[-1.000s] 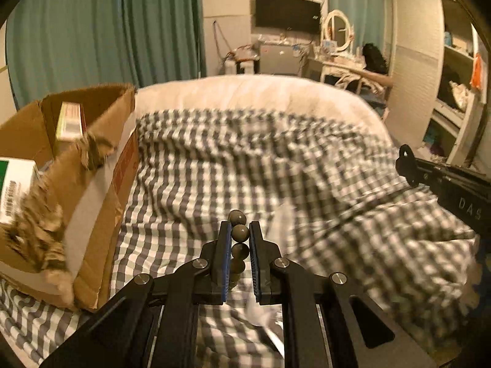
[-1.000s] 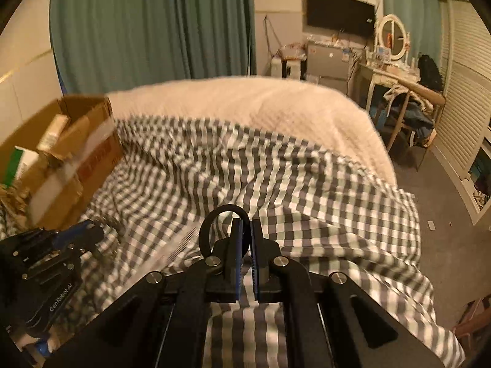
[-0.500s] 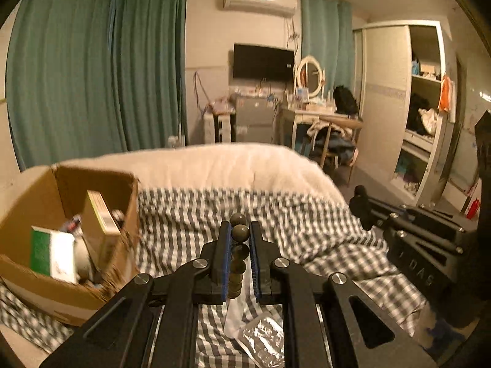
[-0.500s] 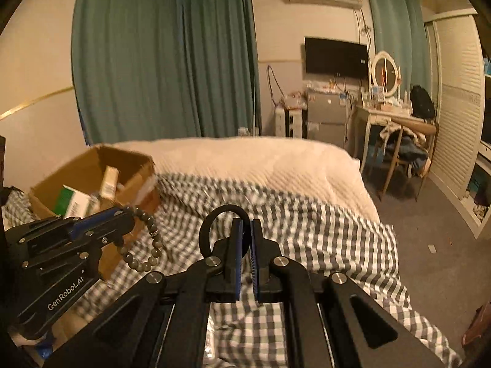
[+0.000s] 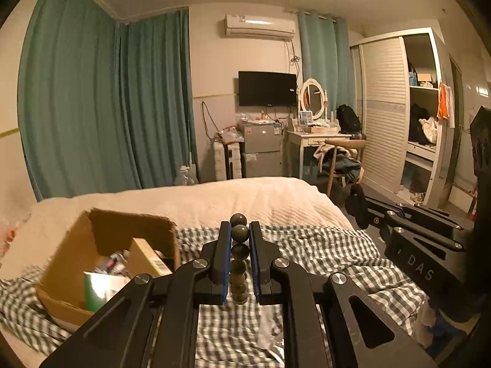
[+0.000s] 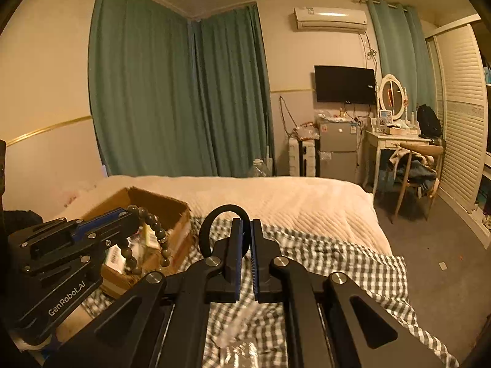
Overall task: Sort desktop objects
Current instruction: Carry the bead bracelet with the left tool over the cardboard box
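My left gripper (image 5: pixel 239 230) is shut on a bracelet of dark round beads (image 5: pixel 239 251), whose string runs between the blue pads. In the right wrist view the same bead bracelet (image 6: pixel 159 233) hangs as a loop from the left gripper (image 6: pixel 129 217) over the cardboard box (image 6: pixel 172 211). My right gripper (image 6: pixel 247 227) is shut on a black ring-shaped loop (image 6: pixel 211 224), which arcs up to the left of its fingertips. The open cardboard box (image 5: pixel 76 254) sits on the bed at the lower left and holds several small cartons. The right gripper (image 5: pixel 356 205) shows at the right edge.
A grey-and-white checked blanket (image 5: pixel 322 251) covers the near bed, with a cream quilt (image 5: pixel 245 196) beyond. A clear plastic bag (image 6: pixel 239 352) lies on the blanket below the fingers. A dressing table, chair (image 6: pixel 414 168), small fridge and wardrobe (image 5: pixel 399 107) stand behind the bed.
Both grippers have risen and tilted up, so the bed has dropped low in the views and the room's walls show. The beads and the black loop stay gripped.
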Motion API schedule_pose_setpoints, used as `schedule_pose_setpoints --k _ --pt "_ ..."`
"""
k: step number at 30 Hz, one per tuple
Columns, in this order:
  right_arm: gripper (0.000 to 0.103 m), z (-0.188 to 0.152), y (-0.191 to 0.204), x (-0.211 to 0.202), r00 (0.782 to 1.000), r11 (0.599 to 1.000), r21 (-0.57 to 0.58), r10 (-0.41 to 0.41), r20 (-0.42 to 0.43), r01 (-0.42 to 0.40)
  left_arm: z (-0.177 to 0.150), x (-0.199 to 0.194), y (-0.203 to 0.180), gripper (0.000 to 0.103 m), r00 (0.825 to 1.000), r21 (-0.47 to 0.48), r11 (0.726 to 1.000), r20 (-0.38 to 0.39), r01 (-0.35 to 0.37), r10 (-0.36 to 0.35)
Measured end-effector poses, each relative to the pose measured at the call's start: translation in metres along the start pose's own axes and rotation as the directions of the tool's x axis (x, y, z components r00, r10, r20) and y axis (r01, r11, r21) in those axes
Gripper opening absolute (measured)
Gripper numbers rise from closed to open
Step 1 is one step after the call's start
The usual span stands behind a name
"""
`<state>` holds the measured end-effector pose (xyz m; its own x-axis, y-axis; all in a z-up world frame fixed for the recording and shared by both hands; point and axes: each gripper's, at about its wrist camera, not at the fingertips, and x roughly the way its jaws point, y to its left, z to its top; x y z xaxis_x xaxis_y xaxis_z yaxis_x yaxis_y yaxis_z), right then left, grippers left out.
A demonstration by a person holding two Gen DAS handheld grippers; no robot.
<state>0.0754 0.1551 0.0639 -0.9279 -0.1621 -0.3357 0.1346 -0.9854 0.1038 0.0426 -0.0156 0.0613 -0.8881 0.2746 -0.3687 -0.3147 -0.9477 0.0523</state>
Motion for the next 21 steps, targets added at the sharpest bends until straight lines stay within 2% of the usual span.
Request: schedule_pose_setpoints --k 10,21 --pt "0.004 0.032 0.035 0.002 0.995 0.998 -0.023 0.063 0.073 -0.061 0.019 -0.012 0.041 0.011 0.997 0.013 0.997 0.039 -0.073 0.072" --pt "0.004 0.049 0.085 0.031 0.983 0.987 -0.052 0.158 0.095 -0.154 0.017 0.005 0.088 0.011 0.99 -0.014 0.99 -0.002 -0.141 0.141"
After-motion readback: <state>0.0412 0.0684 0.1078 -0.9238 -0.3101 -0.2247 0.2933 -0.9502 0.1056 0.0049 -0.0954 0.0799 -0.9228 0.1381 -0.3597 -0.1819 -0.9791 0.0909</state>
